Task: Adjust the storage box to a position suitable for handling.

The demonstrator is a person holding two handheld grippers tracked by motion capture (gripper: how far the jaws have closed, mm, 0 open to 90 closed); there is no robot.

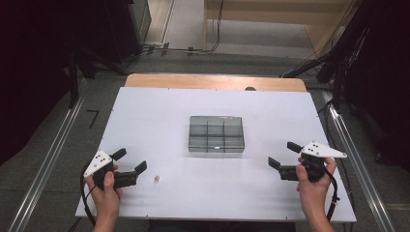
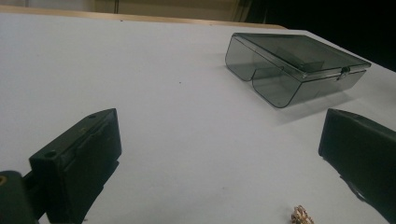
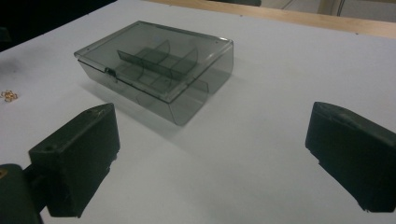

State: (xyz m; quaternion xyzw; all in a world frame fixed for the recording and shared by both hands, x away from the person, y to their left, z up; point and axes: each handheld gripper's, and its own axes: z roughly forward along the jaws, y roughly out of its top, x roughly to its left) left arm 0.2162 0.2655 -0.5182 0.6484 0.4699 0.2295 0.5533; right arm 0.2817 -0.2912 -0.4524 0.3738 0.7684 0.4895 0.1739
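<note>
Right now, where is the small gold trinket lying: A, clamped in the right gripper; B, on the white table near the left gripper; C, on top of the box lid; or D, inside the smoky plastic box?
B: the small gold trinket lies on the bare white table, just beside the open left gripper and well short of the closed box.

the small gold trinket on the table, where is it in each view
High view: the small gold trinket lies on the white table, just right of the left gripper.
Left gripper view: at the bottom edge, right of centre, near the right-hand one of the fingers.
Right gripper view: at the far left edge, left of the box.
Shared landmark: the closed smoky clear divided box.
</note>
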